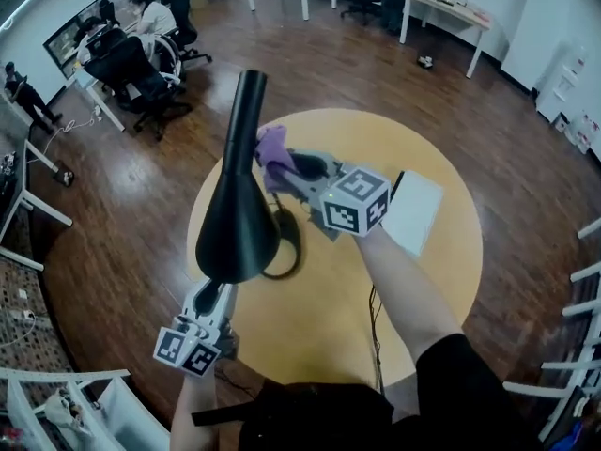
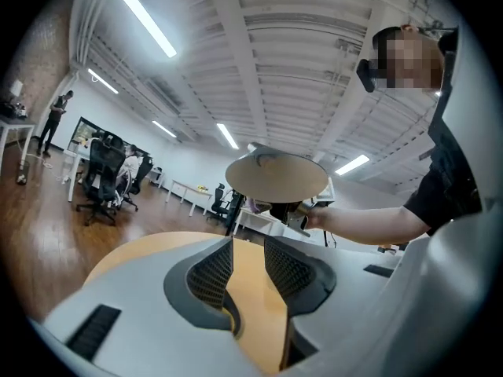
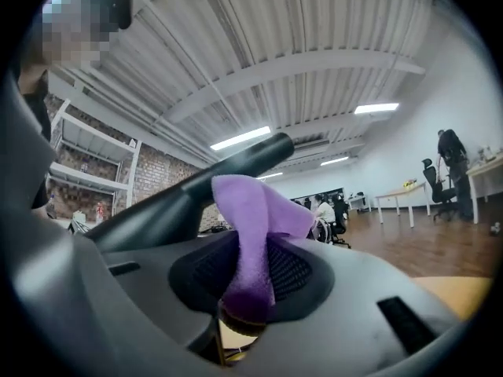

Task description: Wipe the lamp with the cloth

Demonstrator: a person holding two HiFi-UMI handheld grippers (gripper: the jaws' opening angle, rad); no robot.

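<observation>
The lamp (image 1: 237, 205) stretches over the left half of the table (image 1: 441, 280), wide end nearest the left gripper (image 1: 210, 297) at the near edge. Just right of its narrow stem sits the right gripper (image 1: 284, 165), cloth (image 1: 272, 145) against the stem. A flat box (image 1: 413, 210) lies on the table farther right; office chairs (image 1: 141, 75) stand behind, far left.

lamp (image 1: 235, 224): black, cone-shaped, tilted | cloth (image 1: 272, 148): purple, at lamp's stem
</observation>
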